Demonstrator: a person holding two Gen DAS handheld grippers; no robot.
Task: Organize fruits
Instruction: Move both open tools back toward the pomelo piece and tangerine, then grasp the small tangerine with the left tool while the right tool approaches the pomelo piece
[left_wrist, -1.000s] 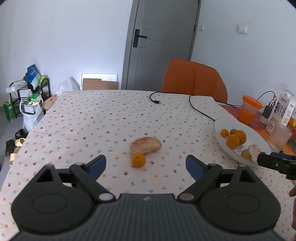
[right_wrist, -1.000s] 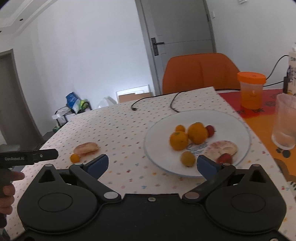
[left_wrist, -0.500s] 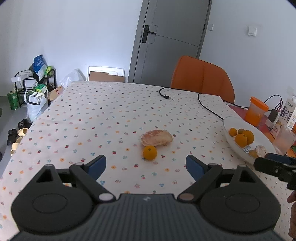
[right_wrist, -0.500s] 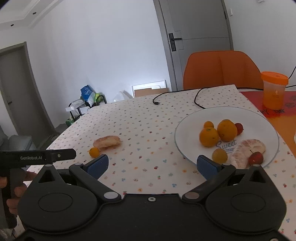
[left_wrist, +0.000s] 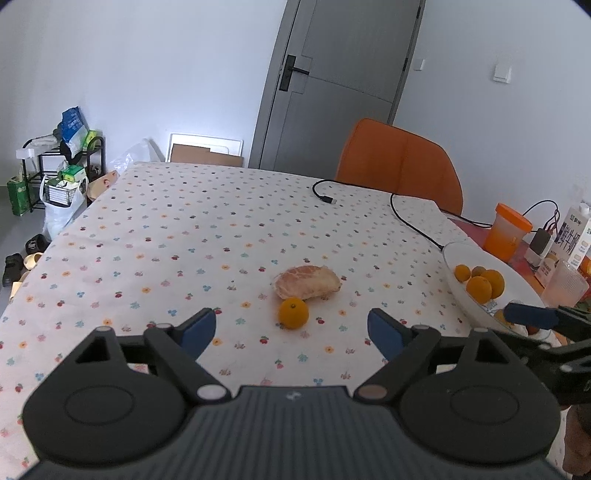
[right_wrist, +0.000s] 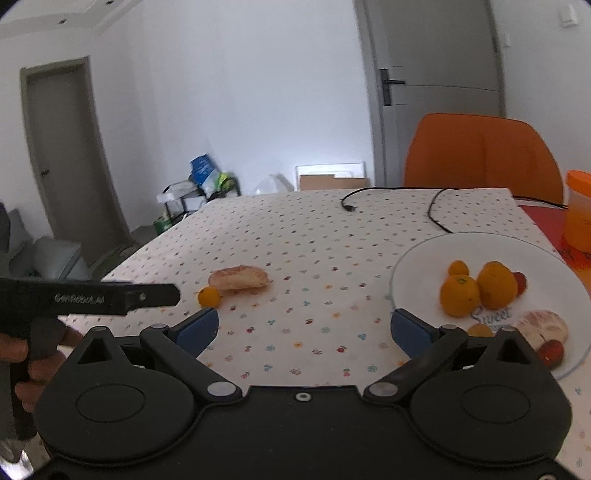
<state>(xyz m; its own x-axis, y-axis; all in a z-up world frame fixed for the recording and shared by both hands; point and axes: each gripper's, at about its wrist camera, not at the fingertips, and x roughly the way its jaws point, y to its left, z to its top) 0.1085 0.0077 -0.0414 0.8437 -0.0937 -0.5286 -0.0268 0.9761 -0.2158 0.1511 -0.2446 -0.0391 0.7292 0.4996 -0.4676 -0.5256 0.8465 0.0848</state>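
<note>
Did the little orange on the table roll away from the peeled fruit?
No. The little orange still sits right in front of the peeled fruit, touching it as before; only the camera view shifted.

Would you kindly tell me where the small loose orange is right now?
The small orange sits on the dotted tablecloth, touching the near side of the peeled fruit piece, left of the white plate, centred ahead of the left claw.

A table (left_wrist: 192, 236) under a dotted cloth bears a small orange (left_wrist: 293, 313) touching a peeled citrus piece (left_wrist: 307, 282). A black cable (left_wrist: 402, 218) trails near the far edge, and a white plate (right_wrist: 417, 258) of fruit sits at the right.
</note>
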